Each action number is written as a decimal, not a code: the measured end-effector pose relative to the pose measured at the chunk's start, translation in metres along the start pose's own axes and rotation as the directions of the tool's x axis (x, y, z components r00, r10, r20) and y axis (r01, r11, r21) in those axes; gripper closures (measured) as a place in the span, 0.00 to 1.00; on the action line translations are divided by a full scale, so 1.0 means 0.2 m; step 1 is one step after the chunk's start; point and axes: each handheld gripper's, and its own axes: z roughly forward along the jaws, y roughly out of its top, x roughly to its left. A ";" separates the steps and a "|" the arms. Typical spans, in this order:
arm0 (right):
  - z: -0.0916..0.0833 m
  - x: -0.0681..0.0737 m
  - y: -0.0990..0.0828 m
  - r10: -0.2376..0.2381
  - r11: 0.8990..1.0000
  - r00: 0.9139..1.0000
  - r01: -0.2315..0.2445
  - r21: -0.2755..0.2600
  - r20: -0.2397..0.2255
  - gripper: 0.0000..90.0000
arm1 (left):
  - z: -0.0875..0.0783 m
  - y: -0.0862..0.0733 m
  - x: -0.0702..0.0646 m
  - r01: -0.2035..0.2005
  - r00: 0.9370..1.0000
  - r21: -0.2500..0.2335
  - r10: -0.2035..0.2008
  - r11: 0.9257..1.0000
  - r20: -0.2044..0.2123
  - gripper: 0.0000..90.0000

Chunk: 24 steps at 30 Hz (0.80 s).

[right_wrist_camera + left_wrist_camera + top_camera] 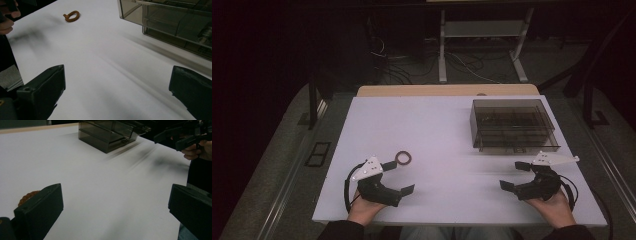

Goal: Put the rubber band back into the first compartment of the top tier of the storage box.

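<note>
white table (447, 150), ring (403, 158), smoky box (512, 125)

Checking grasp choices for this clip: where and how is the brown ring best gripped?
Probably across the band, coming from above with the left tongs, which stand open right beside it. The ring lies flat on the table, so there is no side wall to pinch. One jaw could go into the hole and one outside, away from the small stub on its rim. The ring looks twisted like rope, which should help grip.
</note>
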 end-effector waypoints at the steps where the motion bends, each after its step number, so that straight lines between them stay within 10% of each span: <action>1: 0.00 0.00 0.00 0.000 1.000 1.000 0.000 0.001 0.001 0.00 | 0.00 0.00 0.00 0.000 1.000 0.004 0.000 1.000 0.001 0.00; 24: 0.00 0.01 0.00 0.006 1.000 1.000 -0.006 0.008 0.001 0.00 | 0.00 0.13 0.02 -0.020 1.000 0.090 0.018 0.996 0.013 0.00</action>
